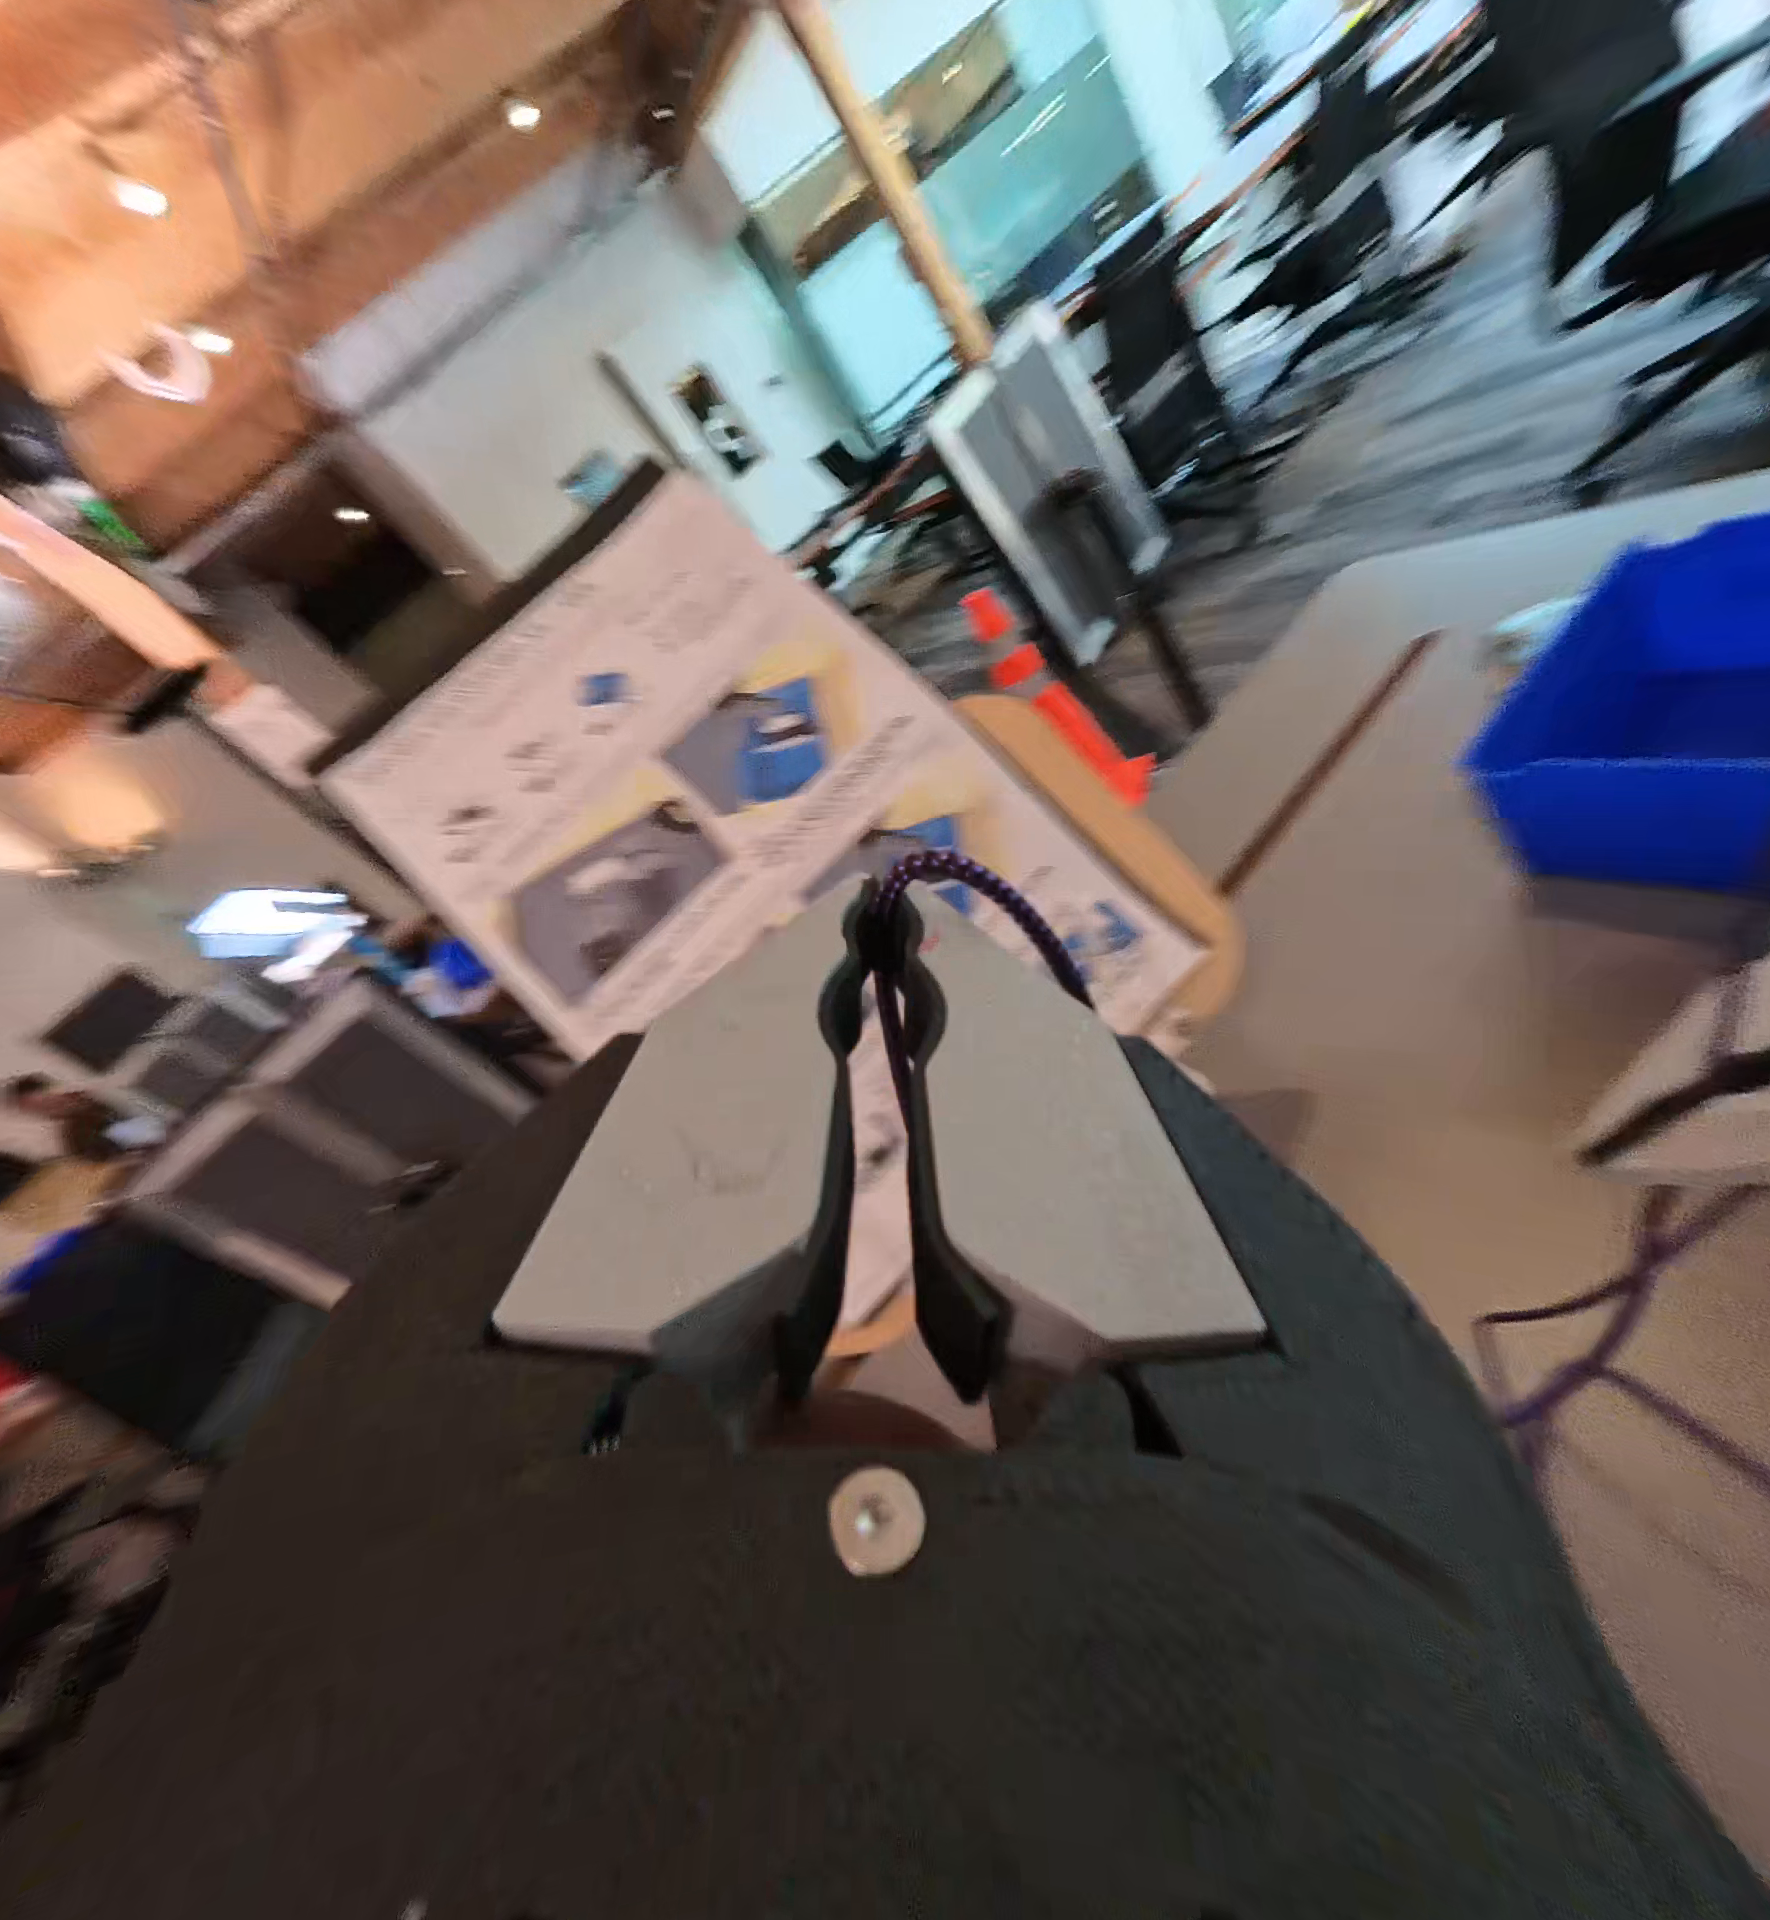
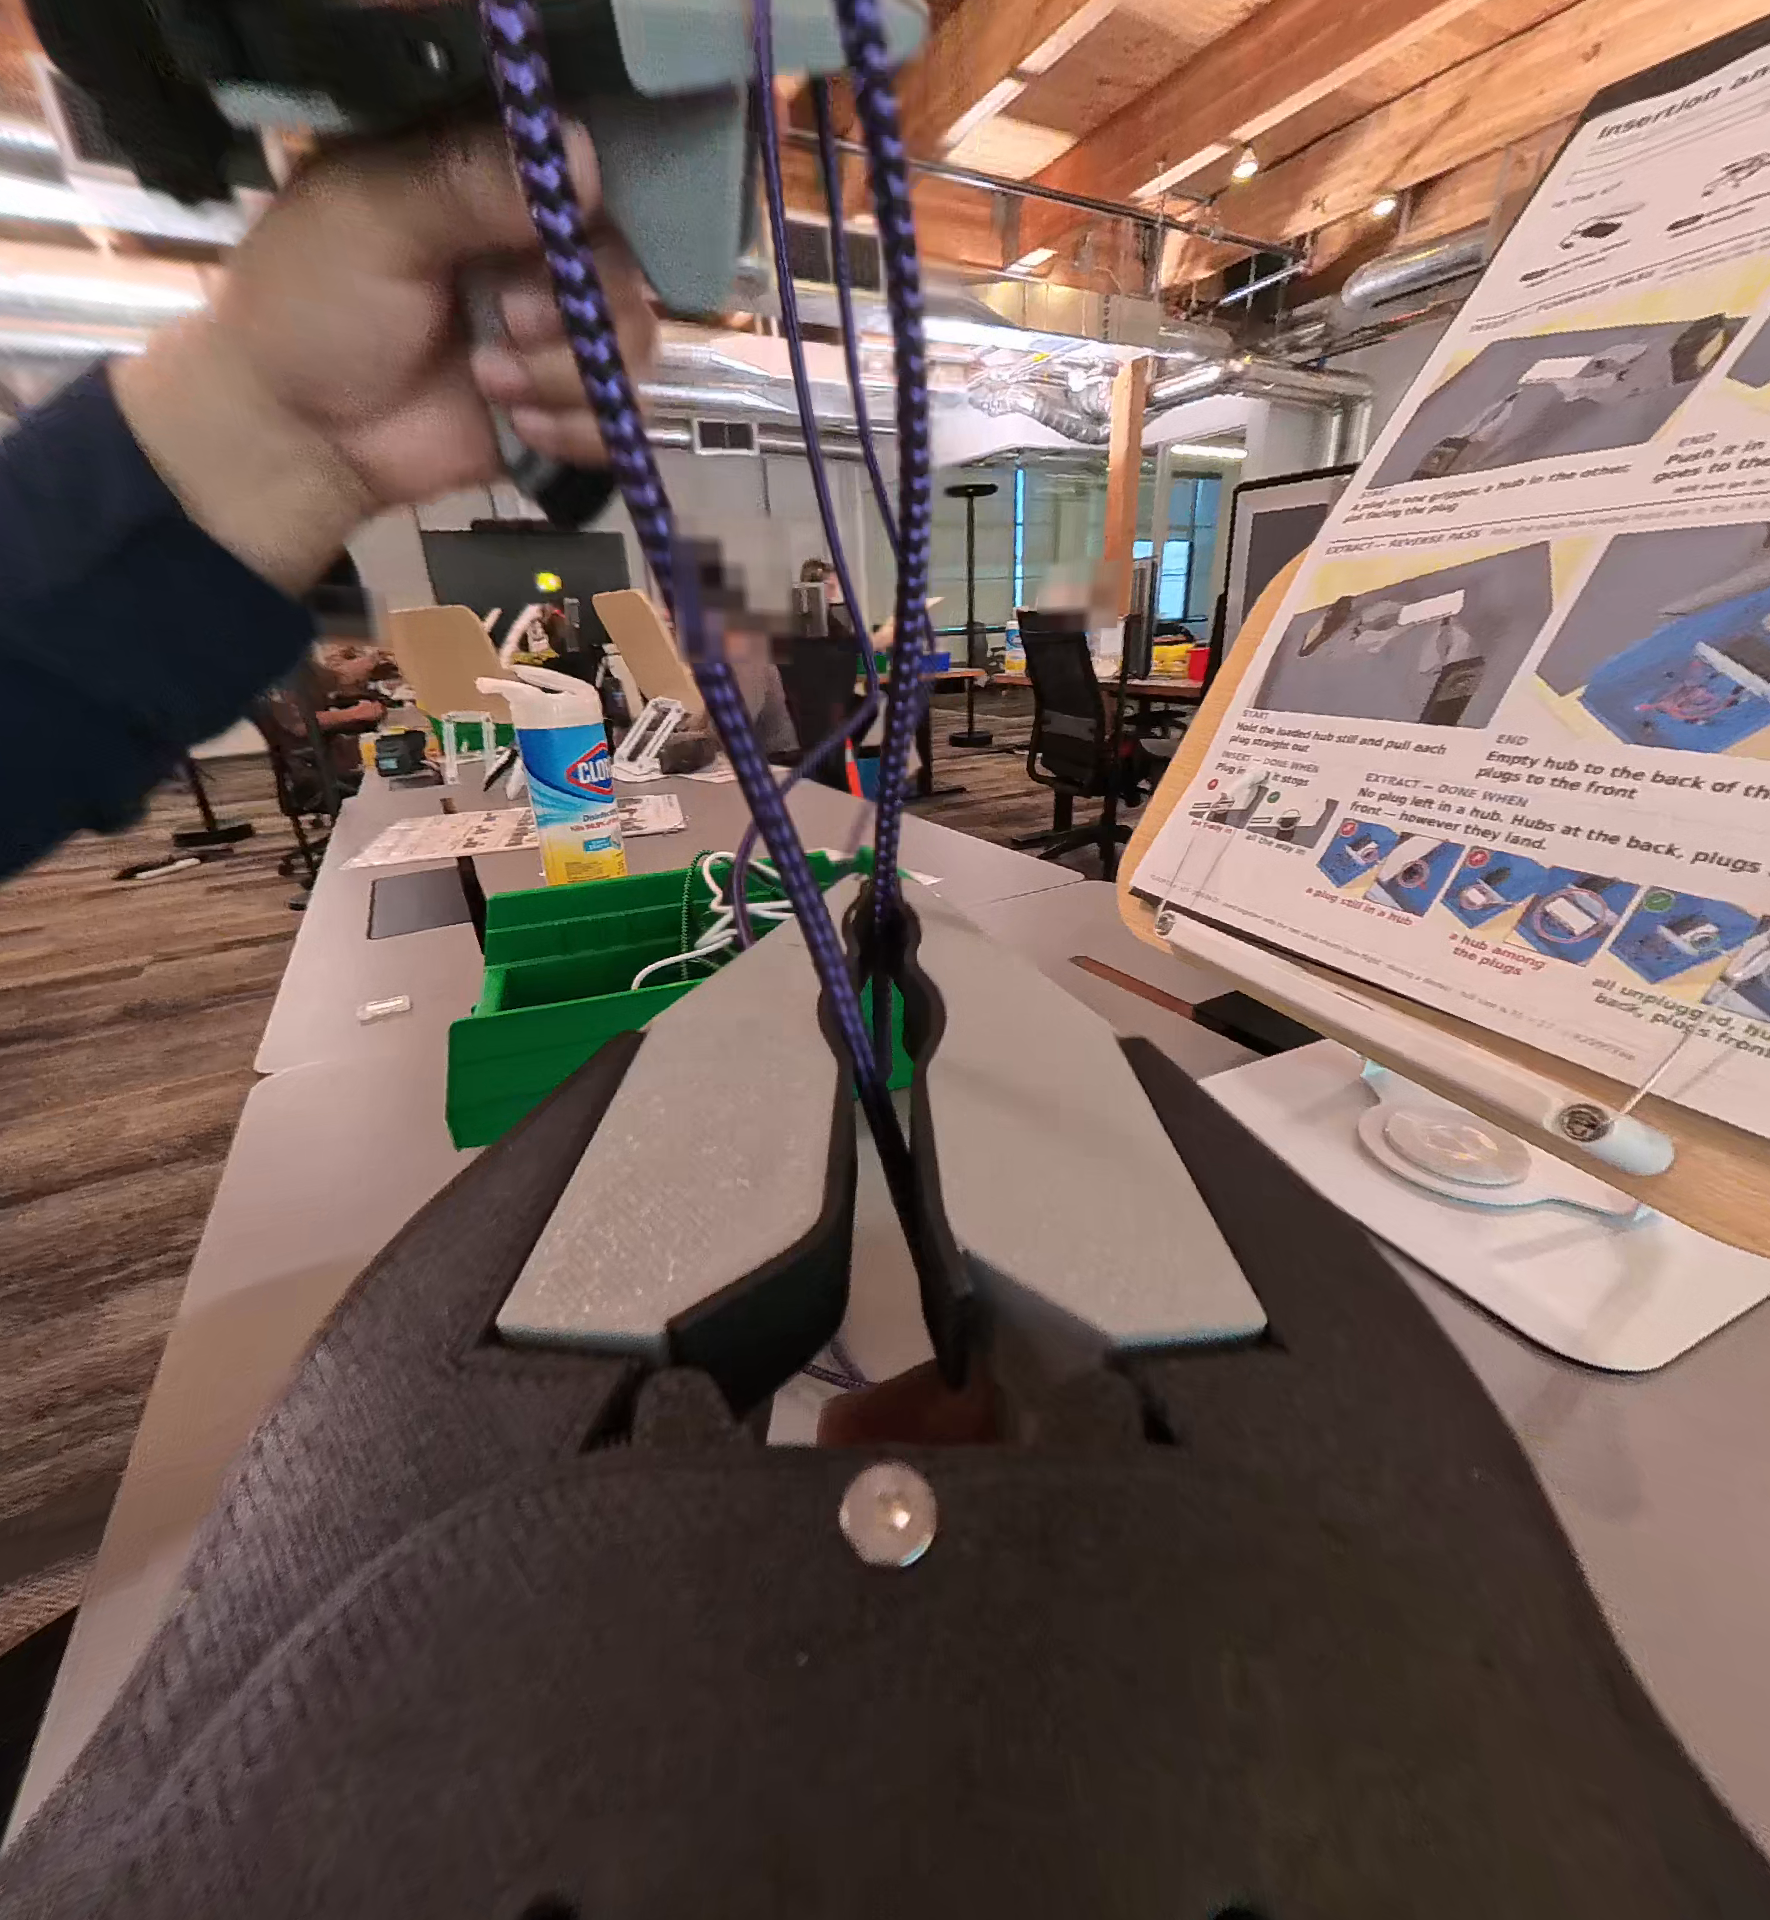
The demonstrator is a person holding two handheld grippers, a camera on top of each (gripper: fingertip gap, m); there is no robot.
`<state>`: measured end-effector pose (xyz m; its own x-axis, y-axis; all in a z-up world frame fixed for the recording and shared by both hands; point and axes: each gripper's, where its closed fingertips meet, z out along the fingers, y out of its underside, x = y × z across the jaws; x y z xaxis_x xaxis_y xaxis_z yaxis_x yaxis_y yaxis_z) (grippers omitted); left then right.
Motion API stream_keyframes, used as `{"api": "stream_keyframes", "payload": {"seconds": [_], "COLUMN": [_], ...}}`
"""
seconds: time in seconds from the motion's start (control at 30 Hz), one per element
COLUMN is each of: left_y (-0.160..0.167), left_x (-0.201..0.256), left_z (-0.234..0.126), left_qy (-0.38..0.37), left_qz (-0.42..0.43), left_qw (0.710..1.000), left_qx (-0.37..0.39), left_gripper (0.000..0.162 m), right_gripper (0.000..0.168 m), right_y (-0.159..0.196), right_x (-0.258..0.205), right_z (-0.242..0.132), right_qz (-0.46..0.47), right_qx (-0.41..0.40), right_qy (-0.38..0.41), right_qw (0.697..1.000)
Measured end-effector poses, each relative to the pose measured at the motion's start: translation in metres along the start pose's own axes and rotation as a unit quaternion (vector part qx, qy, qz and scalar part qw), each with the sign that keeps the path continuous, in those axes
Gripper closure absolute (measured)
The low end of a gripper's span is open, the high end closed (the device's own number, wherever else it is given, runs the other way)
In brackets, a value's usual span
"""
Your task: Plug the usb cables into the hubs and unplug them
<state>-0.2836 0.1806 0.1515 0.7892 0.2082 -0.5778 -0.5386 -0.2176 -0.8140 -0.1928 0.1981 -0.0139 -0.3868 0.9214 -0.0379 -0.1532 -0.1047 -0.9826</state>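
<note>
A purple-and-black braided usb cable (image 1: 1006, 914) is pinched in my left gripper (image 1: 886, 925), which is shut on it high above the table; the view is motion-blurred. More loops of the cable (image 1: 1629, 1382) lie on the table at the right. In the right wrist view the same cable (image 2: 590, 332) hangs in long strands from the left gripper, held by a hand (image 2: 361, 343) at the top left. My right gripper (image 2: 886, 935) is shut on a strand of it (image 2: 839, 997). No hub or plug shows.
A green bin (image 2: 590, 987) holding white and green cables stands on the grey table ahead. A blue bin (image 1: 1670, 717) stands at the right. An instruction sheet on a wooden stand (image 2: 1546, 665) is at the right. A wipes canister (image 2: 569, 779) stands behind the green bin. My right fingertips sit around 20 cm from my left ones.
</note>
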Motion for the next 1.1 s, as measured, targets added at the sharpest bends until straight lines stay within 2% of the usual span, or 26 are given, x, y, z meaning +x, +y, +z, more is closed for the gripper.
{"api": "stream_keyframes", "payload": {"seconds": [0.17,0.33,0.4,0.47,0.57,0.6,0.63,0.67,0.73,0.83,0.87,0.9,0.93,1.03,1.1], "left_y": [0.036,0.048,0.049,0.050,0.053,0.055,0.057,0.058,0.063,0.057,0.052,0.048,0.049,0.064,0.080], "left_x": [0.114,0.179,0.186,0.186,0.177,0.173,0.169,0.168,0.165,0.179,0.185,0.188,0.189,0.177,0.166], "left_z": [0.024,0.032,0.033,0.033,0.032,0.032,0.032,0.030,0.031,0.023,0.019,0.017,0.017,0.022,0.018], "left_qy": [0.174,0.239,0.255,0.263,0.256,0.247,0.241,0.242,0.225,0.263,0.280,0.290,0.286,0.243,0.214], "left_qz": [-0.061,-0.121,-0.157,-0.180,-0.202,-0.207,-0.213,-0.219,-0.225,-0.240,-0.246,-0.247,-0.240,-0.231,-0.231], "left_qw": [0.983,0.961,0.952,0.945,0.942,0.943,0.944,0.942,0.946,0.930,0.922,0.918,0.921,0.940,0.949], "left_qx": [0.021,0.060,0.069,0.076,0.081,0.079,0.078,0.077,0.068,0.087,0.102,0.113,0.109,0.068,0.029], "left_gripper": [0.162,0.162,0.162,0.162,0.162,0.162,0.162,0.162,0.162,0.162,0.162,0.162,0.162,0.159,0.130], "right_gripper": [0.168,0.168,0.166,0.153,0.148,0.140,0.122,0.115,0.119,0.105,0.111,0.146,0.165,0.168,0.168], "right_y": [0.011,0.029,0.034,0.034,0.033,0.031,0.028,0.024,0.021,0.035,0.042,0.049,0.053,0.059,0.052], "right_x": [0.001,0.006,0.007,0.003,0.005,0.005,0.004,0.005,0.012,0.004,-0.001,-0.005,-0.006,0.020,0.050], "right_z": [-0.001,-0.001,0.000,0.000,0.000,0.000,0.000,0.000,0.000,0.010,0.013,0.015,0.016,0.008,-0.005], "right_qz": [0.010,0.010,0.005,0.000,-0.029,-0.037,-0.040,-0.039,-0.039,-0.037,-0.037,-0.043,-0.053,-0.084,-0.088], "right_qx": [-0.014,-0.043,-0.052,-0.052,-0.050,-0.046,-0.035,-0.023,-0.017,-0.051,-0.068,-0.087,-0.102,-0.137,-0.157], "right_qy": [-0.007,-0.008,-0.007,-0.017,0.005,0.009,0.012,0.023,0.053,0.030,0.017,0.003,-0.001,0.060,0.134], "right_qw": [1.000,0.999,0.999,0.999,0.998,0.998,0.998,0.999,0.998,0.998,0.997,0.995,0.993,0.985,0.975]}}
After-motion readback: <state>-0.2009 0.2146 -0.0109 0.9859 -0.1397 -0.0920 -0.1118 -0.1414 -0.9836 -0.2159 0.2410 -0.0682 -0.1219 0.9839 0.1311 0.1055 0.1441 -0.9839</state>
